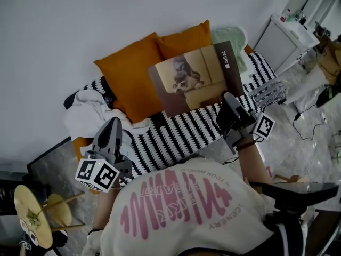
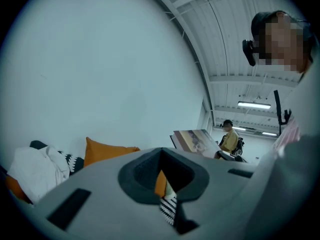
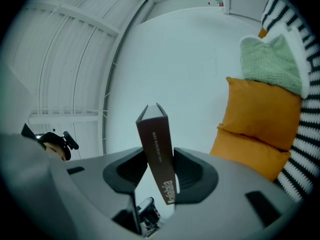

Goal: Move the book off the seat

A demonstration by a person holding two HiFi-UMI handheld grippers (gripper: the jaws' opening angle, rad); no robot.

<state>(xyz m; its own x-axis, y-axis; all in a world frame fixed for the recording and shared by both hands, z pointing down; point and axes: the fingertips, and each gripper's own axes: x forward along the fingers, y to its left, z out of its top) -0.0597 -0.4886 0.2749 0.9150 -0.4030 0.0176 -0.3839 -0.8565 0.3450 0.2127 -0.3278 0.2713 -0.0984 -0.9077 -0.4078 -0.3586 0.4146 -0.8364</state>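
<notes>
Right gripper (image 3: 159, 170): its fingers (image 3: 196, 175) cover the lower stretch of the book (image 3: 156, 139) spine. Only the spine shows between them, both covers turned out of sight. The spine print is too small to read.

Head view: the book's near edge is hidden behind those same fingers, and the cover lettering is blurred.

Left gripper (image 2: 165, 186): past its fingertips (image 2: 134, 176), only slivers of the orange cushion (image 2: 160, 183) and the striped cover (image 2: 169, 208) show through the narrow gap.

Far beyond, a person (image 2: 230, 138) is too small to make out.
</notes>
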